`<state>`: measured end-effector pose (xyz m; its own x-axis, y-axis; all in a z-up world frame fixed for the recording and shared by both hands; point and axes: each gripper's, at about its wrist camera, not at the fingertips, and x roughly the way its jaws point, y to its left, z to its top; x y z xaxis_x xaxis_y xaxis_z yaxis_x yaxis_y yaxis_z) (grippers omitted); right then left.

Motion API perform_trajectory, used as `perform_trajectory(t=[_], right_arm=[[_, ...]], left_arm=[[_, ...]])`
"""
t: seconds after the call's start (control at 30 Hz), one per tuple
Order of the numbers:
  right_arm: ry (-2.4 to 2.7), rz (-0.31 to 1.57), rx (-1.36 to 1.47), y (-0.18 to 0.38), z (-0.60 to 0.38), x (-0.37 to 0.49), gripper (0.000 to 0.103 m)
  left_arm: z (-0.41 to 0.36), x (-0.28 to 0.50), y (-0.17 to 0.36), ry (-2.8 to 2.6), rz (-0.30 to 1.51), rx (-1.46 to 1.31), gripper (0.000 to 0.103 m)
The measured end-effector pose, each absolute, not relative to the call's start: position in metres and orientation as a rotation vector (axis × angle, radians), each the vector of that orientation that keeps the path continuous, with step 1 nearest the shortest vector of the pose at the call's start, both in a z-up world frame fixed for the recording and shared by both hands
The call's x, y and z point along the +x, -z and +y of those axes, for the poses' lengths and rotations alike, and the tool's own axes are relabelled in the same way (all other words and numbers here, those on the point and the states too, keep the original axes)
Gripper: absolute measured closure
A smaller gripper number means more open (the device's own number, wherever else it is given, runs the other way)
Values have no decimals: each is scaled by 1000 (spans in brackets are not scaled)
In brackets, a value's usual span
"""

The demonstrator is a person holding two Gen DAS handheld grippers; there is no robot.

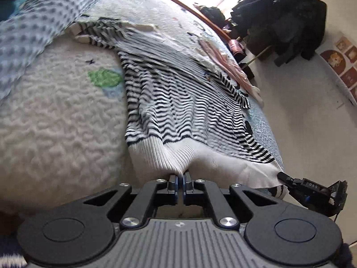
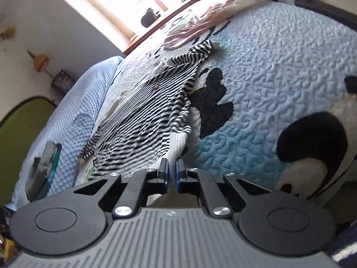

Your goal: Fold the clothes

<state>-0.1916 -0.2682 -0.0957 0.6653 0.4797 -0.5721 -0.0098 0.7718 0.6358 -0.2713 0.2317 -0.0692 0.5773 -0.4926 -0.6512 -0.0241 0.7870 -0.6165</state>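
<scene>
A black-and-white striped sweater with a white ribbed hem lies spread on the bed, stretching away from me. My left gripper is shut on the white hem near its middle. My right gripper is shut on the hem at the sweater's other corner; it also shows in the left wrist view, pinching that corner at the bed's edge. The hem is pulled taut between the two grippers.
The bed has a light blue and white textured quilt with black cartoon patches. A pale blue dotted pillow lies at the far left. Pink clothes lie beyond the sweater. Dark bags stand on the floor by the bed.
</scene>
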Motion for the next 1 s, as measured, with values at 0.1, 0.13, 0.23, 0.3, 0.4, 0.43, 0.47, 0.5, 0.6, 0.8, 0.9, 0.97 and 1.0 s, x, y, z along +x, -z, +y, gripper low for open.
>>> perform_trajectory(t=[0.1,0.13,0.23,0.3,0.4,0.43,0.47,0.5,0.6,0.8,0.9,0.97,1.0], right_arm=[[-282,824,697,99,-273,-193,96],[-273,830,730,101,-276,-193,96],[-224,870,675,110,-273,-189,96],[-194,899,622,117,-269,-186,96],[-180,914,551,125,-260,-184,96],[-177,914,514,124,-256,-183,96],[-174,911,475,124,-252,-182,96],[-167,913,448,123,-250,-182,96],[-135,928,392,123,-248,-180,93],[-105,889,415,122,-261,-179,63],[-146,876,478,127,-262,-168,63],[-153,886,461,134,-257,-159,62],[-158,878,454,136,-254,-158,62]], left_arm=[[244,-278,77,274,913,-780,99],[247,-279,80,272,908,-828,99],[245,-272,89,224,934,-806,98],[239,-266,97,178,964,-734,98],[227,-263,99,115,988,-578,93],[223,-264,97,94,991,-526,82],[220,-267,94,72,990,-477,69],[217,-269,91,50,988,-429,65],[220,-281,83,31,948,-384,58],[233,-274,92,35,847,-463,26],[235,-258,112,51,871,-579,26],[232,-255,117,36,827,-637,22],[230,-254,117,43,819,-668,25]])
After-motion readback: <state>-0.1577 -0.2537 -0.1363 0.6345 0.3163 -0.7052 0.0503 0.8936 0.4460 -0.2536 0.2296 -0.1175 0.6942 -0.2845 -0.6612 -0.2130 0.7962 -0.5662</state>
